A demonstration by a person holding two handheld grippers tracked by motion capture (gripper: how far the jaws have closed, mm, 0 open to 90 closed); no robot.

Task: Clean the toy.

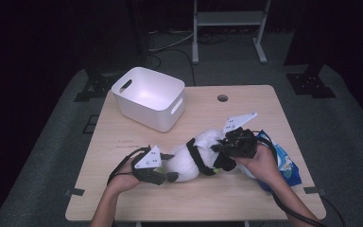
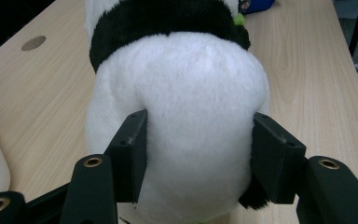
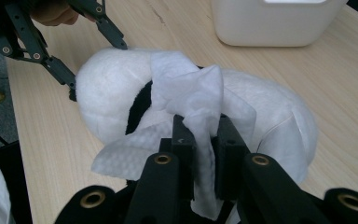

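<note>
- L hand-held gripper (image 1: 163, 174) clamped on white rear of plush panda (image 1: 194, 158); pads (image 2: 130, 154) pressing into fur on both sides, steadying toy.
- R hand-held gripper (image 1: 224, 147) pinching a white wet wipe (image 3: 191, 93), jaws nearly together w/ wipe bunched between, draped over panda's back.
- Panda lying on its side on tabletop (image 1: 137, 198), near front-centre, between both grippers; white bin (image 1: 149, 97) well apart at back-left; blue wipe pack (image 1: 283, 163) just beside R hand.
- Step in hand, by the look of it: wiping the plush clean.
- To do well: keep L grip firm but not crushing, so toy doesn't slide or roll under strokes.
- Drag wipe in short strokes along fur, not against seams; keep pinch tight or wipe slips out.
- Spread wipe flatter if poss. – bunched fold cleans a narrow strip.
- Avoid R jaw tips digging into fur; let cloth do contact.
- Risk: wipe snagging on black band (image 2: 163, 18), or panda twisting out of L clamp.
</note>
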